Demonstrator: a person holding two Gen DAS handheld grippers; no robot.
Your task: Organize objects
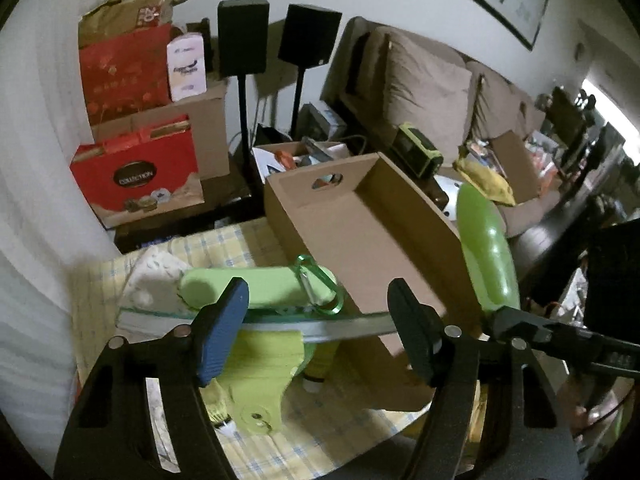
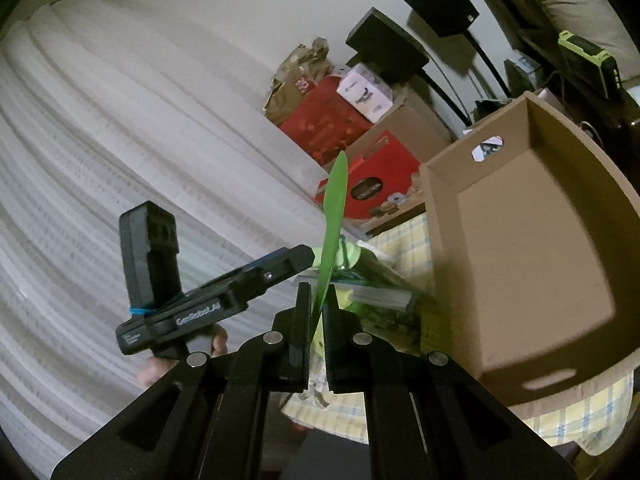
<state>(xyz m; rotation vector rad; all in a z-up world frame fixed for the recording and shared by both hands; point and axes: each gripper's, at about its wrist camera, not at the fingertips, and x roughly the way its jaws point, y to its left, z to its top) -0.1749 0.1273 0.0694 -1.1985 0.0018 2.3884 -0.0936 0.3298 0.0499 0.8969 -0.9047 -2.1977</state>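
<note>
White pleated curtains fill the 9 o'clock side of the room behind a bench under yellow checked cloth. One open cardboard box sits on it, its near end cut off by the frame. One green case with a carabiner lies on a stack whose contents are hard to make out. The left gripper hovers there, fingers spread apart. The right gripper, tilted, pinches one flat green tool upright at 12 o'clock.

Green blade base hidden by tongs
</note>
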